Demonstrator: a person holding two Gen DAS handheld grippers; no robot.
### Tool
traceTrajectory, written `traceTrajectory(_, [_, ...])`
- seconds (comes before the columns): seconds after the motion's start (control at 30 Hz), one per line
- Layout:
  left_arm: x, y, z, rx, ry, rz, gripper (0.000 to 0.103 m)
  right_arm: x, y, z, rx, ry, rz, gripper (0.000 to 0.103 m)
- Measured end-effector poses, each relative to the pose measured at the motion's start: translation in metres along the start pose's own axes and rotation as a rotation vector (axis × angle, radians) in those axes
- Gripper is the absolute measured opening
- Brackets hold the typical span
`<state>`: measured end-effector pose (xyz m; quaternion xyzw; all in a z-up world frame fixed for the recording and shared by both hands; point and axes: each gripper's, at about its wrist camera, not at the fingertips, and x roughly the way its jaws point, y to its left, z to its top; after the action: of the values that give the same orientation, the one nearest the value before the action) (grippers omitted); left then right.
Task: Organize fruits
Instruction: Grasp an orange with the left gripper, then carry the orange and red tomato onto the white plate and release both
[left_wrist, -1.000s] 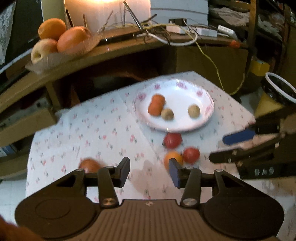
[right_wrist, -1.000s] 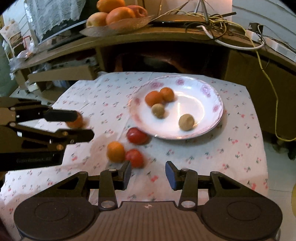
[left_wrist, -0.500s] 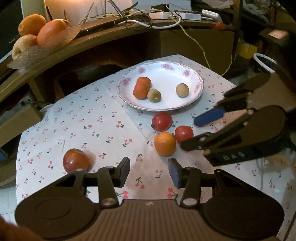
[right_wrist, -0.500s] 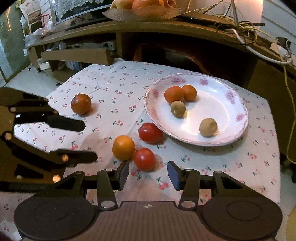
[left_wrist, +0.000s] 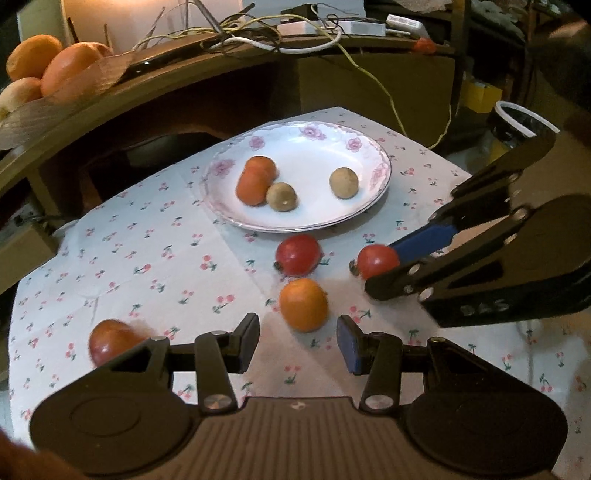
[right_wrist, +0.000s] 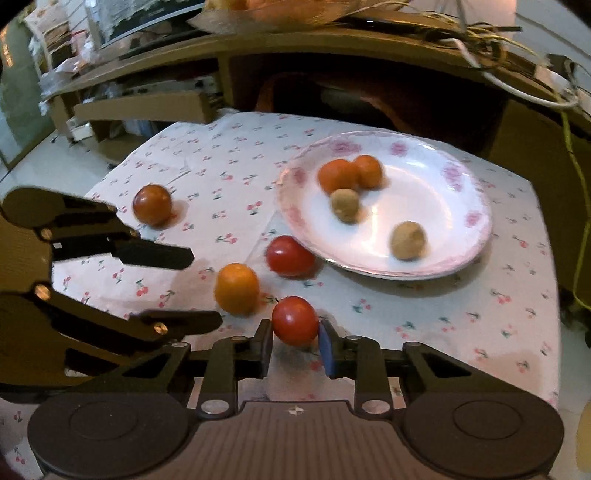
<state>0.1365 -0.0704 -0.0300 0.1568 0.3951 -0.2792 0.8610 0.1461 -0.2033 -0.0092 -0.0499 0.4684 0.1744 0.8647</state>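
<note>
- right gripper (right_wrist: 295, 345) pinching a red tomato (right_wrist: 294, 319) low over the cherry-print tabletop (right_wrist: 424, 314), pads on both its sides
- left gripper (left_wrist: 297, 343) spread, nothing between its pads, just short of an orange (left_wrist: 303, 309)
- second red tomato (left_wrist: 298, 255) just beside the rim of the floral plate (left_wrist: 306, 138)
- plate holds two oranges touching and two brownish round fruits
- dark red tomato (right_wrist: 152, 204) apart at tabletop's left side
</note>
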Motion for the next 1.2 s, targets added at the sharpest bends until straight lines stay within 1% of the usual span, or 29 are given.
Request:
traceTrajectory(0.17, [0.016,-0.007,0.003,0.000,-0.003,0.013,0.051,-0.003,-0.008,-0.004,0.018,0.010,-0.021,0.028])
traceTrajectory(0.2, [0.016,-0.008,0.004,-0.003,-0.017,0.018,0.051,-0.003,-0.009,-0.006,0.020,0.014,-0.025,0.028])
traceTrajectory(0.27, [0.018,-0.007,0.006,-0.015,-0.020,0.017,0.050,-0.001,-0.011,-0.008,0.029,0.027,-0.028,0.028])
traceTrajectory(0.33, [0.019,-0.008,0.007,-0.024,-0.024,0.028,0.042,-0.001,-0.012,-0.010,0.033,0.029,-0.029,0.028])
traceTrajectory(0.4, [0.017,-0.010,0.008,-0.012,-0.030,0.041,0.036,-0.002,-0.012,-0.010,0.031,0.026,-0.027,0.028])
traceTrajectory(0.63, [0.007,-0.012,0.003,0.003,-0.013,0.023,0.036,-0.002,-0.012,-0.010,0.032,0.029,-0.026,0.028])
traceTrajectory(0.8, [-0.001,-0.012,0.000,0.014,-0.015,0.018,0.036,0.000,-0.008,-0.011,0.014,0.032,-0.023,0.028])
traceTrajectory(0.9, [0.004,-0.012,-0.004,0.021,0.006,0.031,0.036,0.001,-0.006,-0.011,0.006,0.027,-0.028,0.029])
traceTrajectory(1.0, [0.005,-0.012,-0.006,0.025,0.005,0.039,0.037,0.002,-0.005,-0.010,0.003,0.024,-0.032,0.029])
traceTrajectory(1.17, [0.004,-0.014,-0.008,0.037,0.002,0.048,0.043,0.002,-0.005,-0.010,0.005,0.021,-0.031,0.030])
traceTrajectory(1.2, [0.004,-0.013,-0.008,0.035,0.001,0.050,0.045,0.002,-0.006,-0.010,0.008,0.020,-0.033,0.031])
